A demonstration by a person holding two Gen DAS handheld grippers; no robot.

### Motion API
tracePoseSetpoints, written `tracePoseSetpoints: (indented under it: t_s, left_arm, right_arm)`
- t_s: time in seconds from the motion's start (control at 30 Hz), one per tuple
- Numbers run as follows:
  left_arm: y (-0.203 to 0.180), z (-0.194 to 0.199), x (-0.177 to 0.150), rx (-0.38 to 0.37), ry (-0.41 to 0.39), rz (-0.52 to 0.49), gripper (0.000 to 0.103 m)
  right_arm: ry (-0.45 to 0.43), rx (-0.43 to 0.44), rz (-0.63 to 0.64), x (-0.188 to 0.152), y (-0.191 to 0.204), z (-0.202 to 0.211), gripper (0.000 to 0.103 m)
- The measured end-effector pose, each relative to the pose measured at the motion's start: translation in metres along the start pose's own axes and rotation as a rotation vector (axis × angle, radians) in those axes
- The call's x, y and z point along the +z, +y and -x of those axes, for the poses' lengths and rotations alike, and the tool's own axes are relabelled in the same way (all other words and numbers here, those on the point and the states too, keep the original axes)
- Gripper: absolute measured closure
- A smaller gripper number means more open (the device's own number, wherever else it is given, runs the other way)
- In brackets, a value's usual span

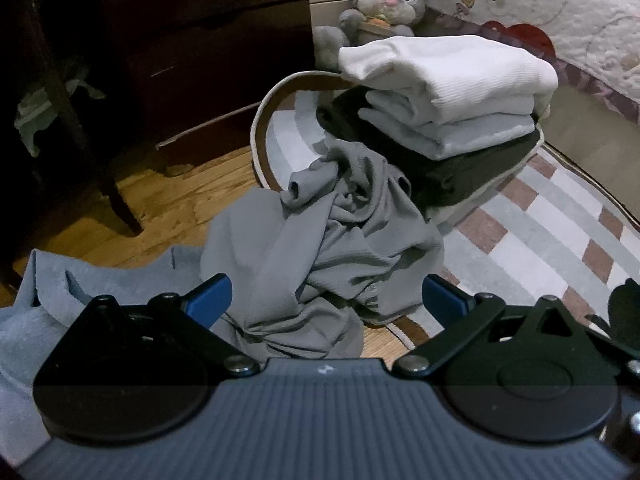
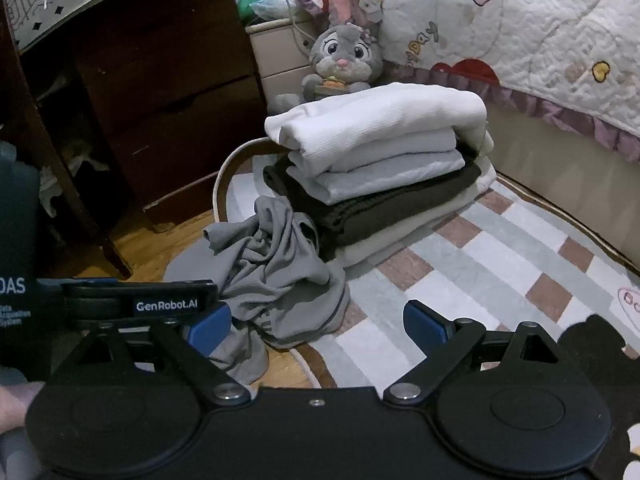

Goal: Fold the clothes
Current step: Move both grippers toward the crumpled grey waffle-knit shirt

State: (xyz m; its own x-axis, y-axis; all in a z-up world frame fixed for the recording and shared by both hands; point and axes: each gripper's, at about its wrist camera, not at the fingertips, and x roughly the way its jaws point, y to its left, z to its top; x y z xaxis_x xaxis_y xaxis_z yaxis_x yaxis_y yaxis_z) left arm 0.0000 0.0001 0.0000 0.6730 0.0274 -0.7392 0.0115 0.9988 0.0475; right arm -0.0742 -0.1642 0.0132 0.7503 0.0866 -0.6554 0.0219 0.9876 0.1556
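A crumpled grey garment [image 1: 320, 240] lies in a heap at the edge of the striped rug [image 1: 532, 248], partly on the wood floor. My left gripper [image 1: 326, 300] is open, its blue fingertips [image 1: 210, 300] spread just in front of the heap's near side, holding nothing. The same grey garment [image 2: 280, 272] shows in the right wrist view, ahead and left. My right gripper [image 2: 318, 326] is open over the rug [image 2: 460, 280], its left fingertip [image 2: 208, 328] close to the cloth. Behind the heap stands a stack of folded clothes [image 1: 444, 120] [image 2: 384, 160], white on top, dark below.
A light blue cloth [image 1: 60, 300] lies on the floor at the left. The left gripper's body [image 2: 132, 300] crosses the right wrist view. Dark wooden furniture [image 2: 160, 80] stands at the left; a plush rabbit [image 2: 344, 56] and a quilted bed [image 2: 520, 40] behind.
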Motion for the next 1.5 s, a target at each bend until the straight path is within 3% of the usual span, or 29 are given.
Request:
tracePoseSetpoints:
  t_s: [0.2,0.33,0.63,1.5]
  left_arm:
    - [-0.008,0.007,0.002,-0.008,-0.015,-0.01,0.0]
    - [0.006,0.016,0.003,-0.058,-0.049,0.028,0.0]
    - [0.014,0.026,0.007,-0.066,-0.064,0.015,0.0]
    - [0.021,0.002,0.006,-0.09,-0.006,0.016,0.0]
  right_arm:
    - [-0.009,0.036,-0.078,-0.006,-0.005,0.005,0.007]
    - [0.018,0.044,-0.114,-0.009,-0.013,0.003,0.007]
    - [0.045,0.066,-0.139,-0.014,-0.02,0.012,0.008]
    - [0.071,0.121,-0.052,-0.018,-0.005,0.002,0.011]
